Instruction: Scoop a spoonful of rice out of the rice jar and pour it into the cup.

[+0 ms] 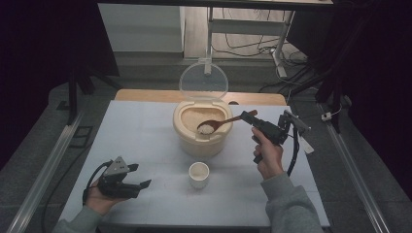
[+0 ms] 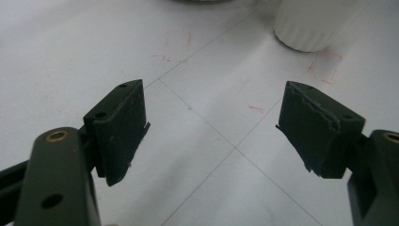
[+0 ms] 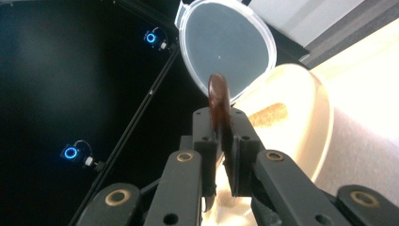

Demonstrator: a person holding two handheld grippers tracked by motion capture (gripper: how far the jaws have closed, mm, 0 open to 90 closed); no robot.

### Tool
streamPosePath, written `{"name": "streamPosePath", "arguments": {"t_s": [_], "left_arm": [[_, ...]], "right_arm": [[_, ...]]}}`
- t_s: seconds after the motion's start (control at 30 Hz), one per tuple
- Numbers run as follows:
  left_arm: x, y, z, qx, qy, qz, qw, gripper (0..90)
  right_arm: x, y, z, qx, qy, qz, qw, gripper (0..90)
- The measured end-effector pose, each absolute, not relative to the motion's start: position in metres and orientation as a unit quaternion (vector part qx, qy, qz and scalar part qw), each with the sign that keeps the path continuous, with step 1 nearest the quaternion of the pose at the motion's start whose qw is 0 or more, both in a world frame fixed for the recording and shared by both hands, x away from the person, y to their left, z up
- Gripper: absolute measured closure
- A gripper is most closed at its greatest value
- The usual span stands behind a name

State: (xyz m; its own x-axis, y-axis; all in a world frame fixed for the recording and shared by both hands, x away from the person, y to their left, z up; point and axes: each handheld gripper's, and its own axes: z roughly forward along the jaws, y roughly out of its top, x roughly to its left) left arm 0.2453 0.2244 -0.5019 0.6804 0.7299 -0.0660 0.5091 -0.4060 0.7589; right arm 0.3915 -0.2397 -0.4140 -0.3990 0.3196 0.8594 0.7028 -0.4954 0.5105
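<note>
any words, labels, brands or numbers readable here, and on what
None: no readable text on anything.
rice container and its clear lid: plain, no label.
white cup: plain, ribbed, no print.
wooden spoon: no marking.
table: faint red pen marks and thin grid lines, seen in the left gripper view, not letters or numbers.

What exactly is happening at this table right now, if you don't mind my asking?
A person is scooping rice. The right gripper is shut on a wooden spoon, whose loaded bowl sits over the open beige rice container. A small white cup stands in front of it. The left gripper rests open on the table, holding nothing.
</note>
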Motion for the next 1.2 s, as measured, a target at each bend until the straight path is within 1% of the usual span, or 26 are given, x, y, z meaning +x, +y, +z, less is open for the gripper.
{"name": "streamPosePath", "arguments": {"t_s": [0.8,1.2], "left_arm": [[0.245,0.223,-0.502,0.828,0.374,0.139,0.394,23.4],[0.246,0.223,-0.503,0.829,0.373,0.138,0.393,23.4]], "right_arm": [[0.358,-0.244,-0.426,-0.514,-0.516,-0.664,0.172,83.6],[0.351,-0.241,-0.439,-0.515,-0.551,-0.636,0.165,83.6]]}}
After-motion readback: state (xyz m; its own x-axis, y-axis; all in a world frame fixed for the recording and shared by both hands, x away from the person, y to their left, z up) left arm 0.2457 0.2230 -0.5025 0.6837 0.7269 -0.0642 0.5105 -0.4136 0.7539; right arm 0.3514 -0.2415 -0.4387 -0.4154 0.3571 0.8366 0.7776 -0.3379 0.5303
